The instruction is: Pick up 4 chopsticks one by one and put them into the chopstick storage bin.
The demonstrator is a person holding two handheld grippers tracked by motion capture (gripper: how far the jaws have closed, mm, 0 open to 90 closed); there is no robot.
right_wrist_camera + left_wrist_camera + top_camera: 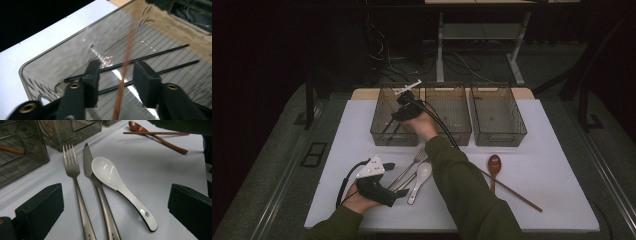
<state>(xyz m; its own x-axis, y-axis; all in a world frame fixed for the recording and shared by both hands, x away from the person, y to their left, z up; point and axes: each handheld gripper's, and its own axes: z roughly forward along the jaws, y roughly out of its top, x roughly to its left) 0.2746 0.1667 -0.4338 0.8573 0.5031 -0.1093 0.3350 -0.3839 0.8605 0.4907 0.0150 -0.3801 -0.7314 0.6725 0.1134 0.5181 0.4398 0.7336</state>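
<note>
Left gripper (399, 192) low on the white counter (557, 200), fingers wide around nothing, facing one steel fork (75, 182), one steel knife (100, 195) and one glossy white ceramic spoon (120, 185). Three smoky ribbed plastic bins (499, 115); over the leftmost, the right gripper (115, 75), fingers parted, a blurred wooden chopstick (126, 65) between them above two thin black chopsticks (160, 53). Rightward, one wooden spoon (494, 165) and one wooden chopstick (517, 192).

Blurred thin brown wooden chopstick (126, 67) between right gripper (116, 82) jaws, over leftmost smoky transparent plastic bin (379, 122) holding two black chopsticks (150, 56). Second brown chopstick (512, 190) crosses brown wooden spoon (494, 167) on table.
</note>
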